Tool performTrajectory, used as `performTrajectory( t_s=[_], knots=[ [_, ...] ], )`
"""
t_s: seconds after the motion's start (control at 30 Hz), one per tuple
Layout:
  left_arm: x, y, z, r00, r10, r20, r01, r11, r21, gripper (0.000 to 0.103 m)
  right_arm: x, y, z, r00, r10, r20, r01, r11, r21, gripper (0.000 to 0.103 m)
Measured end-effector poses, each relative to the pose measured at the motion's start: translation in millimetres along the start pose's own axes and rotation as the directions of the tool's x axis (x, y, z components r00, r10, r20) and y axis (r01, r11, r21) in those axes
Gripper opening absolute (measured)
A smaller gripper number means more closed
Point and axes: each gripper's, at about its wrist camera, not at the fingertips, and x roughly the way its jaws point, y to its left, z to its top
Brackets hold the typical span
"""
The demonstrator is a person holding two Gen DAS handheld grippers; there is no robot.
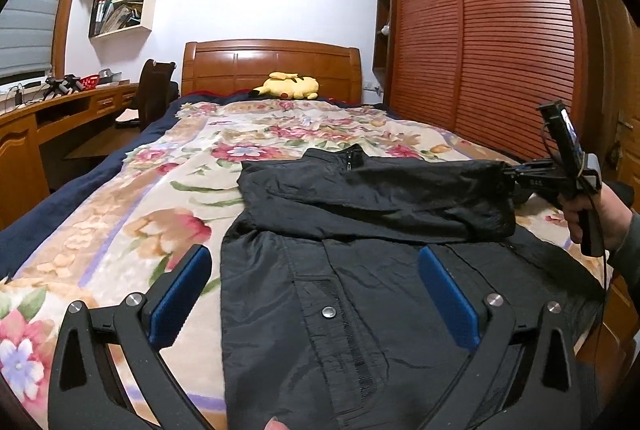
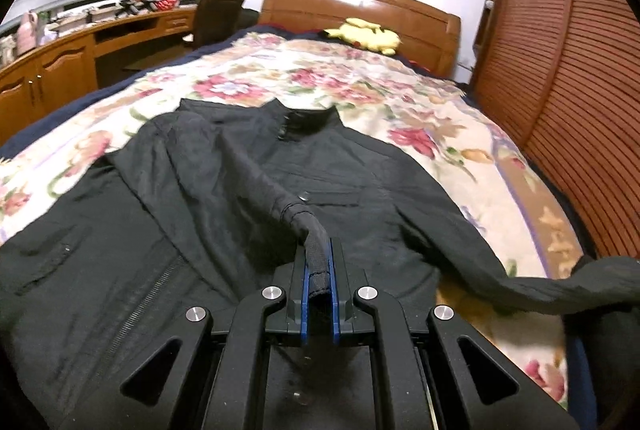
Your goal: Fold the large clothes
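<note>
A black jacket (image 1: 352,310) (image 2: 100,270) lies face up on the floral bed cover (image 1: 132,214) (image 2: 440,134), collar toward the headboard. One sleeve (image 1: 400,190) (image 2: 240,170) is drawn across the chest. My right gripper (image 2: 320,254) (image 1: 507,177) is shut on that sleeve's cuff (image 2: 316,250) and holds it just above the jacket front. The other sleeve (image 2: 560,290) trails off toward the bed's right edge. My left gripper (image 1: 312,254) stands wide open over the jacket's lower front by the snap placket, nothing between its blue pads (image 1: 448,302).
A yellow plush toy (image 1: 290,86) (image 2: 366,35) lies by the wooden headboard (image 1: 272,64). A slatted wardrobe (image 1: 480,42) runs along the right side of the bed. A wooden desk (image 1: 44,118) and a chair (image 1: 154,98) stand on the left. A hand (image 1: 600,218) grips the right gripper's handle.
</note>
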Motion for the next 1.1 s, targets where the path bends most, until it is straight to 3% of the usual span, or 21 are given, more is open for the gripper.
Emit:
performTrajectory(
  t_s=[0.37, 0.43, 0.5, 0.57, 1.1],
  knots=[
    [12.0, -28.1, 1.1, 0.999, -0.031, -0.019, 0.032, 0.999, 0.017, 0.103, 6.6, 6.2, 3.4, 0.998, -0.028, -0.051, 0.031, 0.998, 0.050, 0.010],
    [11.7, -33.4, 2.4, 0.999, -0.037, -0.012, 0.037, 0.999, 0.019, 0.103, 2.2, 3.7, 3.1, 0.997, -0.060, -0.044, 0.061, 0.997, 0.045, 0.021],
    [15.4, -38.8, 3.6, 0.998, -0.054, -0.013, 0.054, 0.998, 0.013, 0.103, -1.5, 1.0, 3.2, 0.996, -0.079, -0.035, 0.080, 0.995, 0.052, 0.045],
    [19.8, -43.8, 3.3, 0.997, -0.070, -0.023, 0.070, 0.998, 0.006, 0.103, -5.2, -0.8, 1.1, 0.996, -0.079, -0.030, 0.081, 0.995, 0.063, 0.061],
    [44.0, -78.0, 1.9, 0.993, -0.100, -0.058, 0.102, 0.995, 0.024, 0.103, 33.0, -17.5, -50.6, 0.983, 0.069, -0.171, -0.050, 0.992, 0.114, 0.062]
  ],
)
